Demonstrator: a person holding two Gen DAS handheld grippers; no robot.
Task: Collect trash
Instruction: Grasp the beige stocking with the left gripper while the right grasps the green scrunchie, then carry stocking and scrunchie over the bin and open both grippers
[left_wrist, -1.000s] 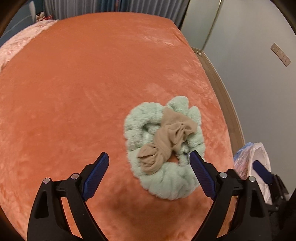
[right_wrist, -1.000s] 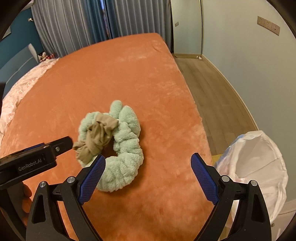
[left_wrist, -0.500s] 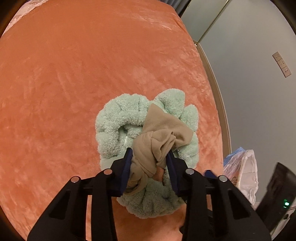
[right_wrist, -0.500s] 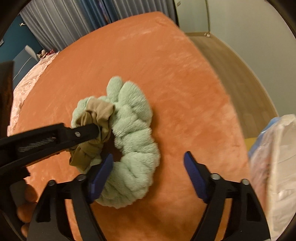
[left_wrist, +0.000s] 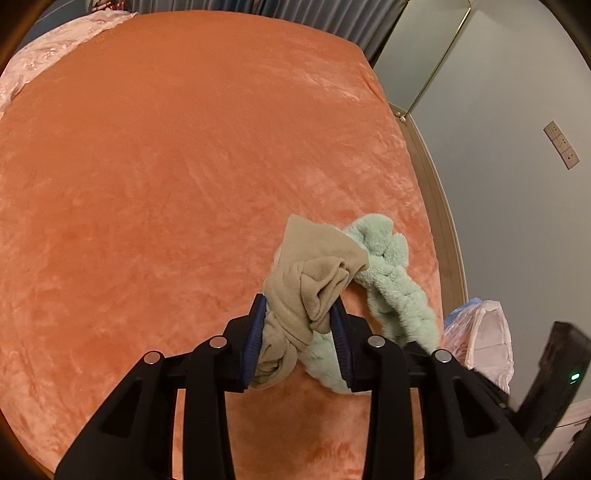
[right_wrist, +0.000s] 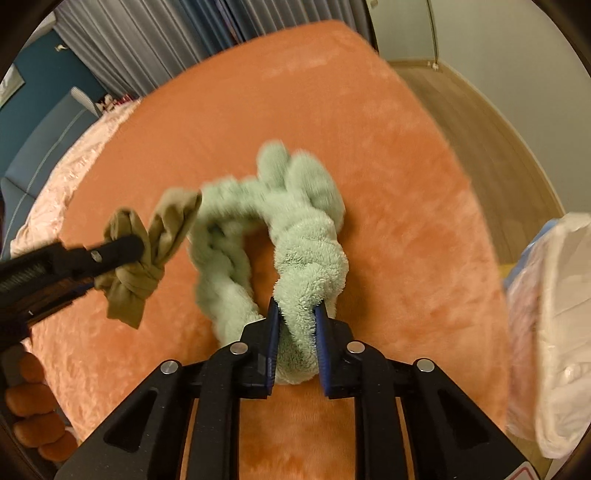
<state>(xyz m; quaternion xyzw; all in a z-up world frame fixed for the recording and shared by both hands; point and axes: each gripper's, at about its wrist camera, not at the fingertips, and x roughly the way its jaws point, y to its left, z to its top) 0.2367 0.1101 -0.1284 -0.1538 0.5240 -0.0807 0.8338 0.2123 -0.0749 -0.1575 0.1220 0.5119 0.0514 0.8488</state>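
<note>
1. Right gripper (right_wrist: 297, 325), black frame with blue ribbed pads: its jaws have just been closing, and the pads now pinch the near fold of a mint-green fluffy fabric ring (right_wrist: 295, 236). The hold sits on the near arc, probably so the loop can be lifted whole.

2. Left gripper (left_wrist: 297, 325), same make: clamped on a beige knotted stocking-like cloth (left_wrist: 314, 273), the knot squeezed between the pads. In the right wrist view this gripper (right_wrist: 110, 251) holds the beige cloth (right_wrist: 140, 254) off the blanket and to the left of the ring, so the two items are being taken one per hand.

3. The mint-green ring (left_wrist: 391, 280) appears in the left wrist view just beside and partly behind the beige cloth, one strand running under the left gripper's right pad; whether that pad also catches it cannot be told. Its far arc lies on the blanket, somewhat blurred.

4. Orange plush blanket (right_wrist: 369, 122): covers the bed and bears the ring; the rest of it shows bare.

5. White plastic bag (right_wrist: 554, 314), mouth open, standing off the bed's right edge: judged the destination for both pieces, near the right gripper's side.

6. Person's fingers (right_wrist: 33, 417), lower left, beneath the left gripper's body.

7. Far ground: pink patterned bedding (left_wrist: 55, 55), grey curtains (right_wrist: 147, 44), wooden floor (right_wrist: 498, 155).
</note>
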